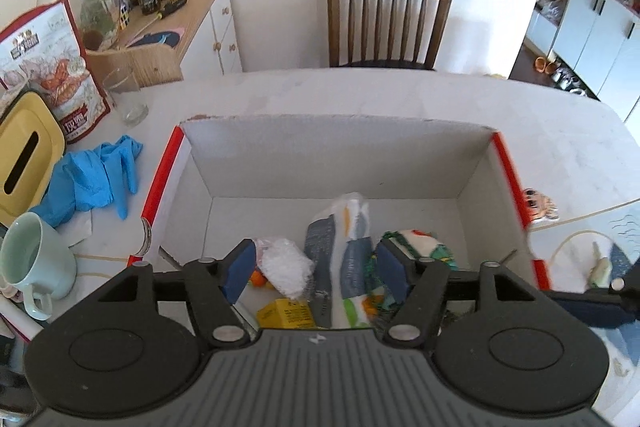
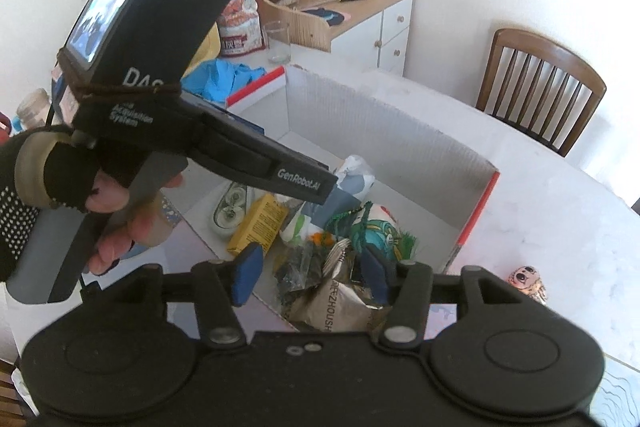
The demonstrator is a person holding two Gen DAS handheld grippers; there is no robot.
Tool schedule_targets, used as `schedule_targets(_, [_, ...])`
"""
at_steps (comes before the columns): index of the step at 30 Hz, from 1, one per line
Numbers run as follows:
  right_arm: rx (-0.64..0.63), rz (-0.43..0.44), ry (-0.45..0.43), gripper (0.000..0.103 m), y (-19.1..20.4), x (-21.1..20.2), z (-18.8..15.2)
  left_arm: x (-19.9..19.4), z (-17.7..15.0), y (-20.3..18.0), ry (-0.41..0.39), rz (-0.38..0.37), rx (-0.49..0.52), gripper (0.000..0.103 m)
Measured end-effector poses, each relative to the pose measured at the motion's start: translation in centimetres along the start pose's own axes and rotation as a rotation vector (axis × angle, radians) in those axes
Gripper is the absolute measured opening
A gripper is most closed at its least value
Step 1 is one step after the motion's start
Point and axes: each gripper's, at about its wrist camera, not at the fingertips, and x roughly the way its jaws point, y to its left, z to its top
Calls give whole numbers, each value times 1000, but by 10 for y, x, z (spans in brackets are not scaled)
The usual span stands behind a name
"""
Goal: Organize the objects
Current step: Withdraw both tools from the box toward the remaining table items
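Note:
A white cardboard box [image 1: 340, 155] with red edges stands open on the white table. Inside lie a clear bag of white bits [image 1: 286, 269], a blue-and-white packet [image 1: 344, 239], a yellow carton [image 1: 286, 313] and a green patterned pouch [image 1: 420, 243]. My left gripper [image 1: 316, 271] hovers open above them, its pads pressing on nothing. In the right wrist view the box [image 2: 380, 123] also holds a crumpled foil bag [image 2: 340, 303] beside the yellow carton [image 2: 258, 225]. My right gripper [image 2: 312, 277] hangs open over the foil bag. A gloved hand [image 2: 80, 187] holds the left gripper's handle.
Left of the box lie blue gloves [image 1: 96, 179], a mint mug [image 1: 36, 263], a yellow tissue box [image 1: 28, 167], a glass [image 1: 128, 95] and a red snack bag [image 1: 52, 67]. A small figurine [image 1: 538, 205] sits right of the box. A wooden chair [image 1: 388, 19] stands behind the table.

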Motion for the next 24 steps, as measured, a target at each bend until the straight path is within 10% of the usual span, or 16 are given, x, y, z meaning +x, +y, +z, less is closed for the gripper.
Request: schedule_targets(24, [45, 44, -166, 99, -44, -98, -38, -82, -18, -72, -168, -101, 69, 84])
